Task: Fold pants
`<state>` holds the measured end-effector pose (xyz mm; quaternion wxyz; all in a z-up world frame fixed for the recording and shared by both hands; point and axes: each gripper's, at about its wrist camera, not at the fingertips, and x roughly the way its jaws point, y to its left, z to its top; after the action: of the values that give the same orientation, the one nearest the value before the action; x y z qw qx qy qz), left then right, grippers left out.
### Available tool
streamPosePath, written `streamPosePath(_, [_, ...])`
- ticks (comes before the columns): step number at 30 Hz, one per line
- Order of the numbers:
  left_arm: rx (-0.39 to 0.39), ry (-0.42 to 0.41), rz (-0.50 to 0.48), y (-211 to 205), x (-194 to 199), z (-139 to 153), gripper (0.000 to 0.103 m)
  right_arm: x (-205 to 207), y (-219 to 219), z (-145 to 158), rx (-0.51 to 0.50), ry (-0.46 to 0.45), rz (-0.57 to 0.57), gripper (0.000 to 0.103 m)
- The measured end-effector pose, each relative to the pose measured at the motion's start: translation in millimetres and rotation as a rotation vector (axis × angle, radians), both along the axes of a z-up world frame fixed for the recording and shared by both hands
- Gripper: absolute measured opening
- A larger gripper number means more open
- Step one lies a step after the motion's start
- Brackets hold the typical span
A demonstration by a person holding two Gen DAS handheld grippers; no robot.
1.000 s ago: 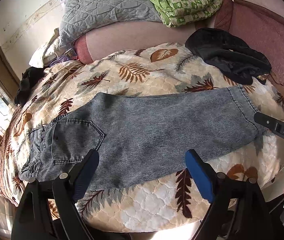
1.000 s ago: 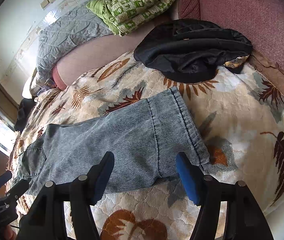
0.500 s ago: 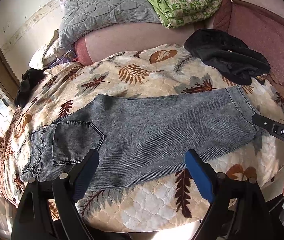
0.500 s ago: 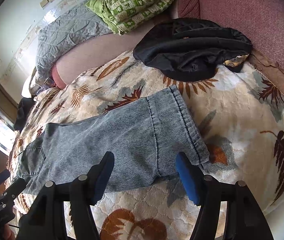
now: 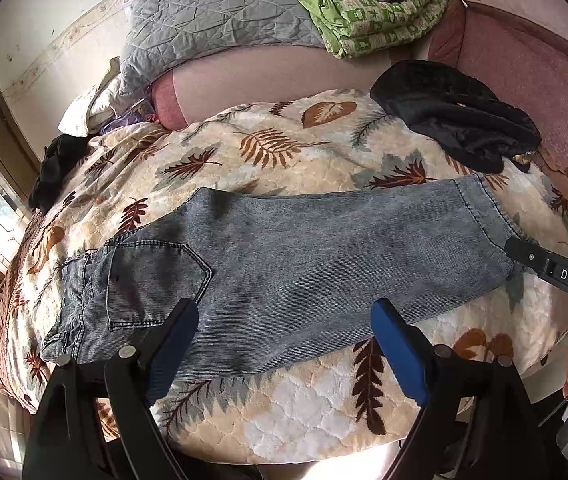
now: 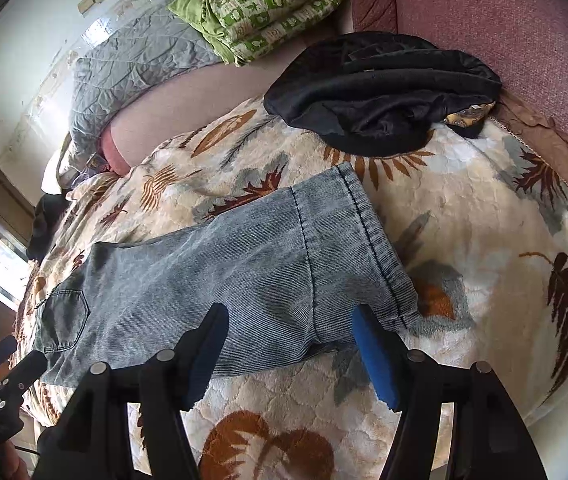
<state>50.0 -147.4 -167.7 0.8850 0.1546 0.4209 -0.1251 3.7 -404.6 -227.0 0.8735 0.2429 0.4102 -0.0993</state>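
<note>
Grey washed jeans (image 5: 284, 264) lie flat on a leaf-patterned blanket (image 5: 304, 412), folded lengthwise, waist and back pocket at the left, hems at the right. My left gripper (image 5: 284, 320) hovers open above the near edge of the thigh, with nothing between its blue pads. In the right wrist view the jeans (image 6: 243, 272) run from the hems (image 6: 376, 248) down to the pocket at the left. My right gripper (image 6: 290, 324) hangs open over the near edge by the hems, holding nothing. The right gripper's tip (image 5: 556, 276) shows at the right edge of the left view.
A black garment (image 6: 384, 92) lies heaped beyond the hems. Against the wall sit a grey quilt (image 5: 211, 32) and a folded green blanket (image 5: 368, 12). A maroon padded backrest (image 6: 504, 36) curves along the right. Another dark cloth (image 5: 57, 168) lies at the far left.
</note>
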Motion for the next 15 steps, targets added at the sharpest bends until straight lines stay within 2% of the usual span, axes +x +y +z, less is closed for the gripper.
streamPosePath(4, [-0.004, 0.008, 0.011, 5, 4, -4, 0.088, -4, 7, -5, 0.014, 0.012, 0.015, 0.068])
streamPosePath(7, [-0.005, 0.019, 0.031, 12, 7, -9, 0.088, -9, 5, -6, 0.062, 0.001, 0.017, 0.068])
streamPosePath(15, [-0.007, 0.013, 0.09, 36, 17, -15, 0.088, -25, -39, -18, 0.385, -0.087, -0.086, 0.068])
